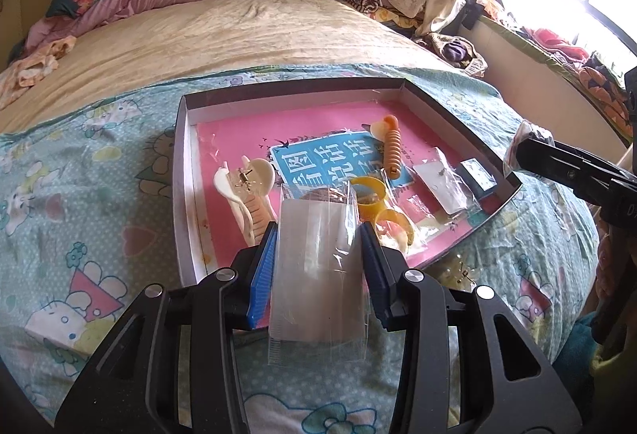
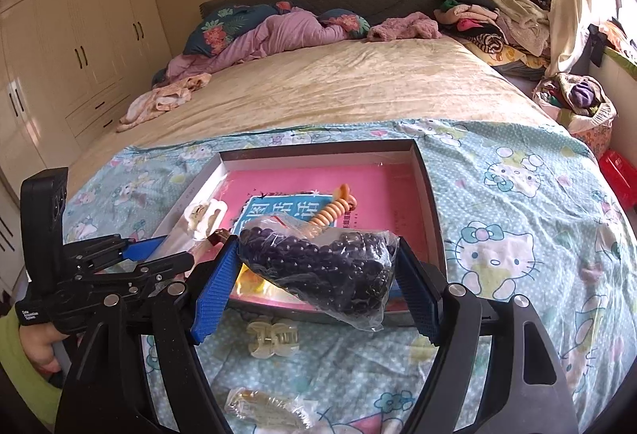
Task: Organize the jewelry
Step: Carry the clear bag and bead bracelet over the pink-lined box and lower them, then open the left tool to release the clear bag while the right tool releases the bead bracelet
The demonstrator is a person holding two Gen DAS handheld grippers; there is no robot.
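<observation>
A shallow box tray (image 1: pixel 180 171) with a pink lining lies on the cartoon-cat bedspread. Inside it are a cream hair claw (image 1: pixel 247 191), an orange spiral clip (image 1: pixel 392 147), yellow rings (image 1: pixel 370 195) and small clear packets (image 1: pixel 442 183). My left gripper (image 1: pixel 318 231) hovers over the tray's near edge, shut on a clear packet with a white card (image 1: pixel 314 274). My right gripper (image 2: pixel 317 243) is shut on a plastic bag of dark purple beads (image 2: pixel 318 266), held above the tray (image 2: pixel 432 203). It also shows at the right edge of the left wrist view as the right gripper (image 1: pixel 529 155).
A clear hair claw (image 2: pixel 272 336) and another packet (image 2: pixel 262 410) lie on the bedspread in front of the tray. The left gripper (image 2: pixel 175 253) is held by a hand in a green sleeve (image 2: pixel 24 358). Clothes are piled at the bed's head and right side.
</observation>
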